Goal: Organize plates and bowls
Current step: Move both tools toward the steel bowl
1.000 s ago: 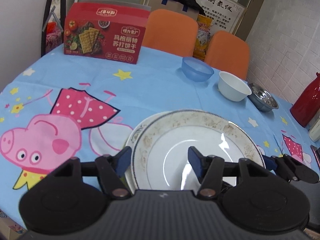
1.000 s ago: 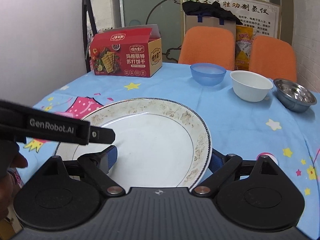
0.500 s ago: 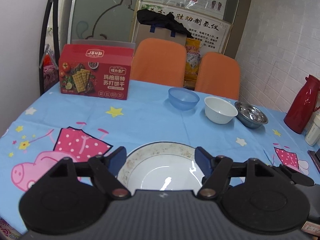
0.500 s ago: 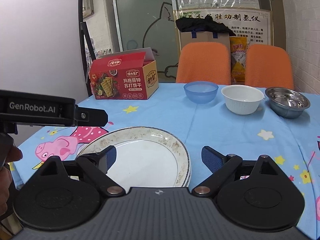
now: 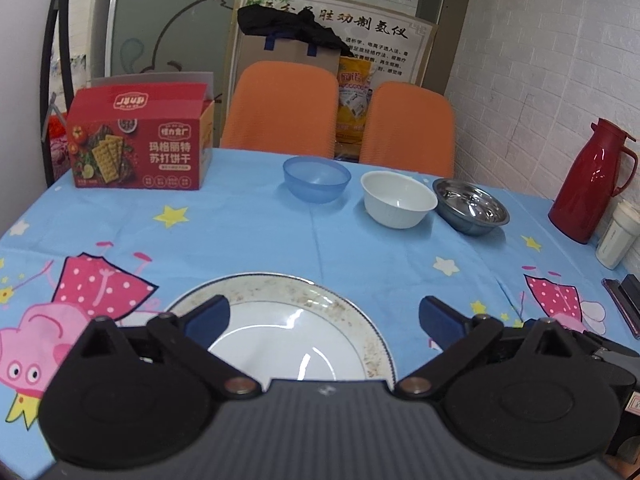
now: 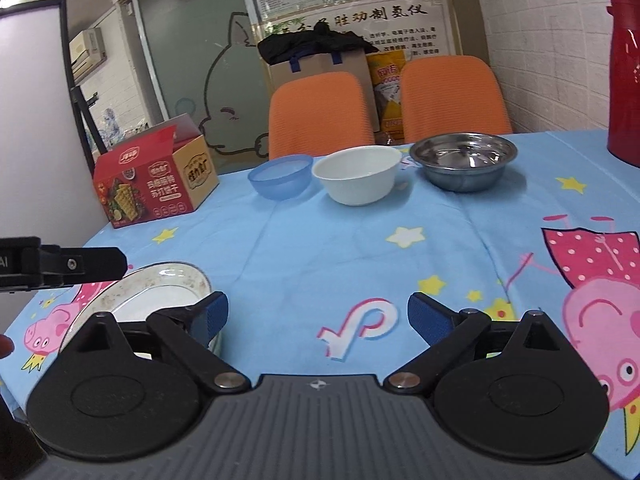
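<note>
Stacked white plates with a speckled gold rim [image 5: 288,320] lie at the near edge of the table, also in the right wrist view [image 6: 160,292]. A blue plastic bowl [image 5: 316,178], a white bowl [image 5: 398,198] and a steel bowl [image 5: 470,206] stand in a row at the far side; the right wrist view shows the blue [image 6: 280,178], white [image 6: 356,174] and steel [image 6: 464,160] bowls too. My left gripper [image 5: 324,318] is open and empty above the plates. My right gripper [image 6: 318,316] is open and empty, right of the plates.
A red cracker box [image 5: 140,140] stands at the far left. A red thermos [image 5: 592,184] and a white cup [image 5: 616,236] stand at the right edge. Two orange chairs [image 5: 280,112] are behind the table. The left gripper's body [image 6: 60,266] shows at left.
Both grippers have pulled back and up from the plate stack and opened wider. The top plate now lies flat on the stack. The right gripper has swung to the right.
</note>
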### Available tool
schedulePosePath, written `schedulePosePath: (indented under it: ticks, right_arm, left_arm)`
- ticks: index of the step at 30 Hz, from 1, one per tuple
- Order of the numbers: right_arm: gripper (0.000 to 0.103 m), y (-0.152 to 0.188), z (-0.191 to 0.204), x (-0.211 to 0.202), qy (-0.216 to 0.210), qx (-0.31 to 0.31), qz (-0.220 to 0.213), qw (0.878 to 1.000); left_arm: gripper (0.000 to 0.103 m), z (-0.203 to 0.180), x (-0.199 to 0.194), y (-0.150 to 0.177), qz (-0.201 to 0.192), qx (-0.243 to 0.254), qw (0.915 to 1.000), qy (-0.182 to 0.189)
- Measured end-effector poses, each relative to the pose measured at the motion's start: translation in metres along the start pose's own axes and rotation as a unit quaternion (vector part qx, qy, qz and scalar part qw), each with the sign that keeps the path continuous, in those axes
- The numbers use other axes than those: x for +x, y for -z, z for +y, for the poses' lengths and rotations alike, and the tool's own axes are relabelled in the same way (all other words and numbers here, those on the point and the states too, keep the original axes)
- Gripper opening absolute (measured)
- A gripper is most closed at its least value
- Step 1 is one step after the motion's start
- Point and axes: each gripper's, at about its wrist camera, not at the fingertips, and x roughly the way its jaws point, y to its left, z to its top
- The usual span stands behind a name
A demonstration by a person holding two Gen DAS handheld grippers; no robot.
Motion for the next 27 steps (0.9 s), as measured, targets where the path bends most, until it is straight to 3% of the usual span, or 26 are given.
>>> schedulePosePath:
  ticks: [13, 18, 22, 27]
  right_arm:
    - [0.103, -0.004, -0.071, -0.014, 0.031, 0.082, 0.008, 0.996]
    - [0.103, -0.004, -0.100, -0.019, 0.027, 0.107, 0.003, 0.994]
    - [0.103, -0.017, -0.120, -0.018, 0.035, 0.107, 0.006, 0.994]
    - [0.103, -0.058, -0.146, -0.010, 0.051, 0.094, -0.016, 0.994]
  left_arm:
    - [0.099, -0.058, 0.027, -0.010, 0.022, 0.039, 0.9987, 0.024]
    - [0.099, -0.079, 0.042, -0.020, 0.033, 0.060, 0.9965, 0.048]
    - [0.099, -0.098, 0.061, -0.048, 0.041, 0.065, 0.9924, 0.096]
    - [0.099, -0.123, 0.100, -0.098, 0.040, 0.068, 0.9869, 0.141]
